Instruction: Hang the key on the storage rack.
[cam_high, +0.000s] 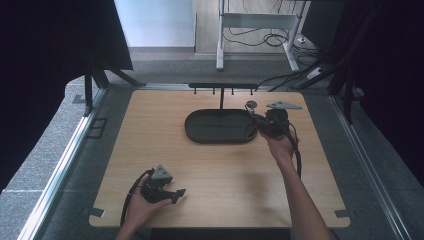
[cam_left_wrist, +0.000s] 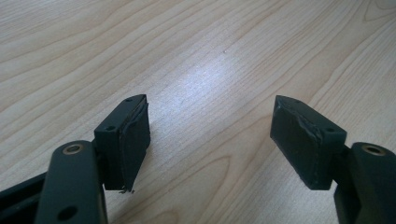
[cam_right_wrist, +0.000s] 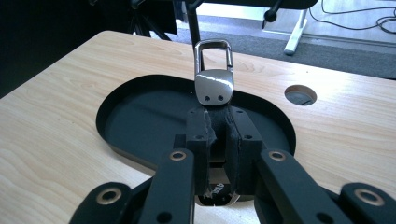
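Observation:
A silver metal clasp (cam_right_wrist: 214, 84) on a short black strap stands upright between the pads of my right gripper (cam_right_wrist: 219, 135), which is shut on the strap. In the high view the right gripper (cam_high: 255, 119) hovers over the right end of the black oval tray (cam_high: 210, 127), with the clasp (cam_high: 251, 105) sticking up from its tips. The tray (cam_right_wrist: 140, 121) lies just beyond the jaws and holds nothing I can see. My left gripper (cam_high: 179, 194) rests low at the table's front left. Its jaws (cam_left_wrist: 210, 135) stand open over bare wood.
A black rack with several small hooks (cam_high: 222, 86) stands on a post at the table's far edge, behind the tray. A round hole (cam_right_wrist: 300, 94) is set in the tabletop to the right of the tray. Dark curtains flank both sides.

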